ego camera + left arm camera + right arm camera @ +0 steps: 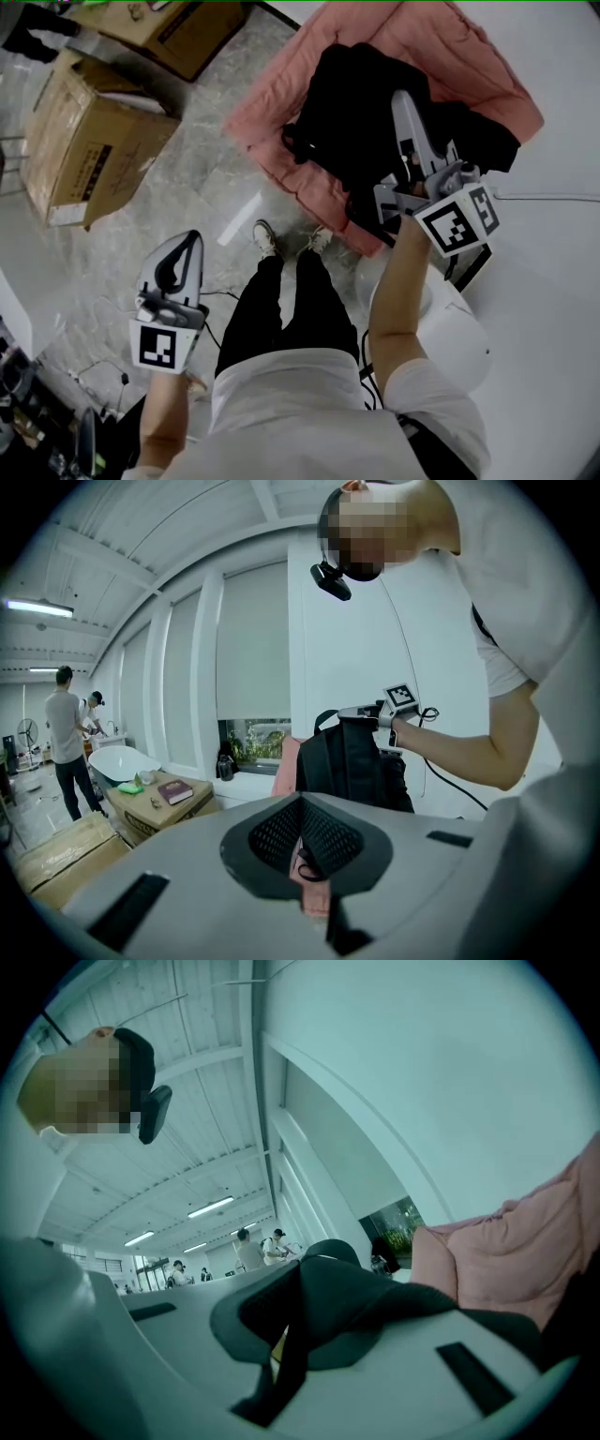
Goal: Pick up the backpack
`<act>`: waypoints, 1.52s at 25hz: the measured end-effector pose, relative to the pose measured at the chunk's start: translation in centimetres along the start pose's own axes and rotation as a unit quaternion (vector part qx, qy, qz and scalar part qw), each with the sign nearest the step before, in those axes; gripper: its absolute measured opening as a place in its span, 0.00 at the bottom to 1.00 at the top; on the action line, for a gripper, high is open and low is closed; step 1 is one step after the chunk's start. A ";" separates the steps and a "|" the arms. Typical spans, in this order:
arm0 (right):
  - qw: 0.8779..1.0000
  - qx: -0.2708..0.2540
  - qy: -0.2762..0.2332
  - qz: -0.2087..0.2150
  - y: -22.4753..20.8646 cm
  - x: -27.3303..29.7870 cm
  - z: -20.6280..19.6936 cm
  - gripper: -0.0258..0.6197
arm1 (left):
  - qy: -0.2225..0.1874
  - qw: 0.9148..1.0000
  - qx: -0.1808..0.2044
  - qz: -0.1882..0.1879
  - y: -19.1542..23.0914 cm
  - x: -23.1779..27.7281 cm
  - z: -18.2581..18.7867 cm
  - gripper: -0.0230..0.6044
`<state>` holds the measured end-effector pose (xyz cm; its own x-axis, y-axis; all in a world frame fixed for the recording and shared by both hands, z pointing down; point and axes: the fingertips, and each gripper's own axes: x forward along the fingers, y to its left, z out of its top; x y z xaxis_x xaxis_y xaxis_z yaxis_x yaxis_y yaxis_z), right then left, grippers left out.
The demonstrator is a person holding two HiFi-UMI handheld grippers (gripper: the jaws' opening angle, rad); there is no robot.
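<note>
Two tongs, both pressed together: my right tongs [405, 105] pinch the black backpack's [352, 122] top strap [286, 1363], at one o'clock above the pink cushion [281, 127]; my left tongs [185, 244] hold nothing. This is the lifting step, and the backpack seems barely clear; next I raise it higher.

A pink quilted cushion [272, 112] sits on the grey marbled floor [206, 178]. A cardboard box [84, 141] stands well left of it, a second box [178, 33] at the top edge. In the left gripper view a dark book [175, 791] lies on a carton near a white tub [122, 761], and two people [64, 733] stand beyond
</note>
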<state>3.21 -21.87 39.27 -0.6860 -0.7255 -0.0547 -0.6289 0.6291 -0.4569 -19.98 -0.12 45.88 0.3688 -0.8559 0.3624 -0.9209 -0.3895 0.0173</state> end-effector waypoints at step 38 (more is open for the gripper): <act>0.998 -0.037 0.026 -0.035 12.6 -5.3 13.9 0.09 | -0.175 0.984 0.017 -0.023 2.2 -2.9 16.7 0.06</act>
<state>4.01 -14.01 21.46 -0.6565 -0.7540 0.0227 -0.7000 0.5976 -0.3910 -20.92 -4.16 29.25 0.4368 -0.8994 0.0189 -0.8994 -0.4370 -0.0065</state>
